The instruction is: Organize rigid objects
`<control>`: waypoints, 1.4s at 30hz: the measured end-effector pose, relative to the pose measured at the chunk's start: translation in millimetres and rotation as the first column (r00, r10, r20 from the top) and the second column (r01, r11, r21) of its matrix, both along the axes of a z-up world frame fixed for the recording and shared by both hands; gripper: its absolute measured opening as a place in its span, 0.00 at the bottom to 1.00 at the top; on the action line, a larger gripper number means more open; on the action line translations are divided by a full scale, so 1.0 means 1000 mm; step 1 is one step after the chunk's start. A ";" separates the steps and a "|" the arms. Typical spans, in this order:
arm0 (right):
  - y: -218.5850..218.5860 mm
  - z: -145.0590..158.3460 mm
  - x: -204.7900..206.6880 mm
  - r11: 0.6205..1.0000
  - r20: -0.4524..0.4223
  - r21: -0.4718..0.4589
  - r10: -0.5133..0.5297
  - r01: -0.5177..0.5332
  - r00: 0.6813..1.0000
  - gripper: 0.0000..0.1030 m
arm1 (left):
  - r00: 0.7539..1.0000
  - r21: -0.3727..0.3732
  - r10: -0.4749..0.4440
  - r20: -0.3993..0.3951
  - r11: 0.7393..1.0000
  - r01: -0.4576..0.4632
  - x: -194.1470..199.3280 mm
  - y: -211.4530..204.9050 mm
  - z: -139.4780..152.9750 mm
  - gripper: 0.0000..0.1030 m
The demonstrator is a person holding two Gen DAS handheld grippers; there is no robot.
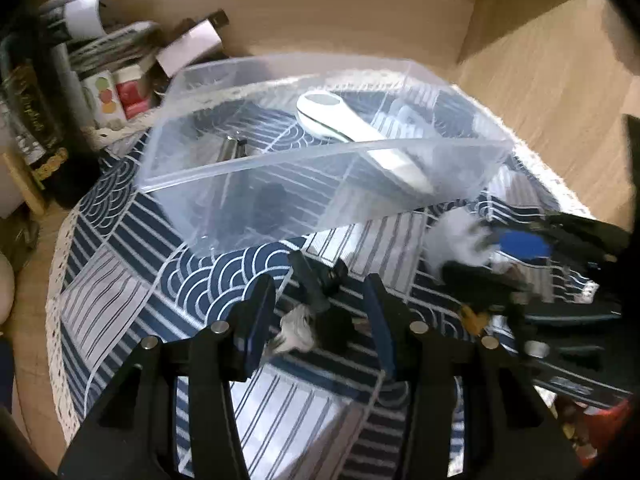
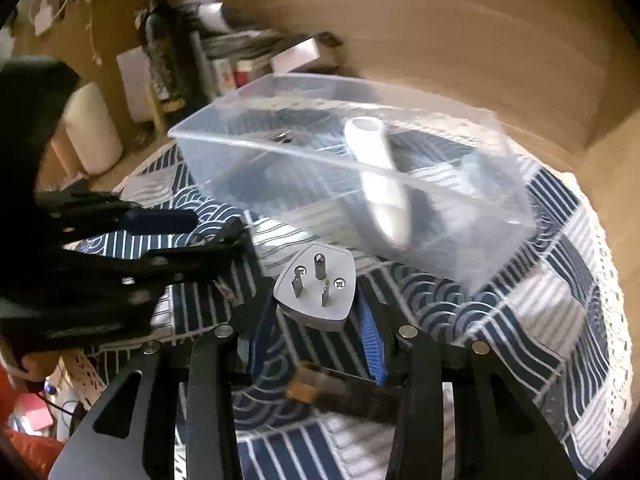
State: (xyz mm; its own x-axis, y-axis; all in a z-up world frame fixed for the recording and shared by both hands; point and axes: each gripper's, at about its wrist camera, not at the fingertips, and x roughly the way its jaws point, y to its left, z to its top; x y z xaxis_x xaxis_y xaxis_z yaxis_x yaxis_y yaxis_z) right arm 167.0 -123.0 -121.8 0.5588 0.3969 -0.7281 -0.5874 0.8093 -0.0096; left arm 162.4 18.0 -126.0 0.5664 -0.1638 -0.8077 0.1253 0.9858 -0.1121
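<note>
1. Right wrist view shows the grey plug adapter [image 2: 316,286] pinched between the fingers [image 2: 370,336] of the right gripper [image 2: 316,340], lifted above the worktop [image 2: 540,292], pins toward the clear plastic bin [image 2: 280,148].
2. I judge the hold shallow, near the adapter's lower corner; a quick swing could twist it out before the bin's rim.
3. Left wrist view: the left gripper [image 1: 320,320] has its fingers spread, a blurred black and white object [image 1: 316,316] between them on the cloth, not gripped.
4. A white handheld device [image 2: 380,176] lies in the bin; the adapter may knock it.

Storage box [image 2: 304,168]: clear, smooth plastic. Plug adapter [image 2: 316,292]: matt grey plastic, 3 metal prongs, 2 metal screws. Tablecloth [image 2: 520,320]: woven cloth, lace edge. White device [image 1: 344,124]: glossy plastic.
</note>
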 end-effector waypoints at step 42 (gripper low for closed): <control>-0.001 0.073 0.083 0.994 0.153 0.061 -0.097 0.089 0.983 0.35 | 0.958 -0.010 0.067 0.280 0.998 -0.067 0.038 0.005 0.099 0.23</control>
